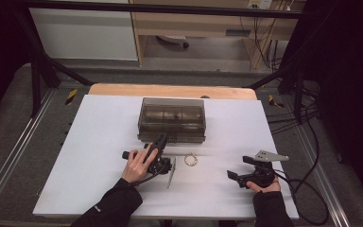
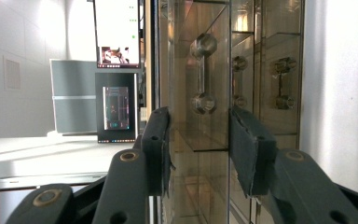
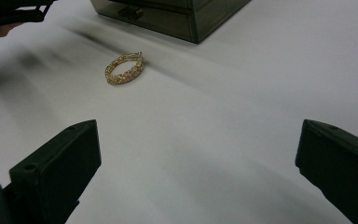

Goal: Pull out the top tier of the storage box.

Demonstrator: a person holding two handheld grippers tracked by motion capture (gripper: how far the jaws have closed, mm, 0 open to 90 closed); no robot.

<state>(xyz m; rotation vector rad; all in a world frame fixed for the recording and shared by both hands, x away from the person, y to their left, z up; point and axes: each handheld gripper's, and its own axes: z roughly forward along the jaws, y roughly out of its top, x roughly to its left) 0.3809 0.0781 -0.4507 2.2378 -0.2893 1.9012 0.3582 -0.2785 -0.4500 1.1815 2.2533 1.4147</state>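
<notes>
Two sets of fingers gape: left gripper (image 1: 162, 142) at smoky box (image 1: 172, 119) (bracelet (image 1: 190, 160) nearby), right gripper (image 1: 232, 176) apart.

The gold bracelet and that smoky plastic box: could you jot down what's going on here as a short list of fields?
Table: white surface
Box: smoky transparent drawer box, drawers with dumbbell-shaped handles
Bracelet: gold bracelet, lying flat in front of the box, untouched
Left gripper: at the box front, jaws apart either side of a handle, not pressing it
Right gripper: jaws wide open, pointing toward the bracelet, holding nothing
</notes>
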